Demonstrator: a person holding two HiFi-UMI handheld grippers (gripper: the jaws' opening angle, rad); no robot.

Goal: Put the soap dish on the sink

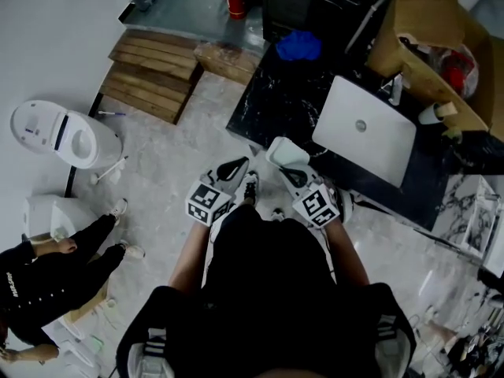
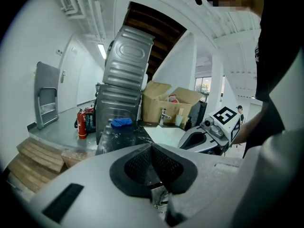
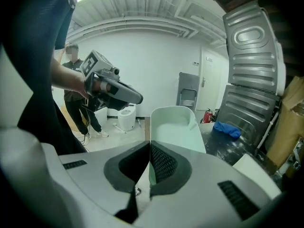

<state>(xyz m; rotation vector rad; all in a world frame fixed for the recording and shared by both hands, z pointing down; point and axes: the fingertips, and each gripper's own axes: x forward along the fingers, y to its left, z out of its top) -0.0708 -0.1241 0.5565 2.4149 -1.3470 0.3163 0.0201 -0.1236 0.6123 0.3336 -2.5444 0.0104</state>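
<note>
Ahead of the right claw (image 3: 149, 151), sticking straight out from the jaws: the soap dish (image 3: 175, 127). The jaws are pinching it by one thin side wall, so most of the dish sits right of the grip line. It's up in the air, not on anything yet.

The left claw (image 2: 152, 160) is pressed together with nothing in it, held just left of the right one.

The sink (image 1: 364, 130) is forward and right of the right claw, on the black tabletop (image 1: 276, 101).

Risks:
- The grip is off-centre on a smooth wall, so the dish's weight could twist it in the pads or slip it out during the swing right.
- The far end leads, so it could clip the sink rim if brought in low.

Orientation: the long axis runs along the jaw direction, rounded end pointing away from the claw. The hollow looks to face up, toward the camera.
</note>
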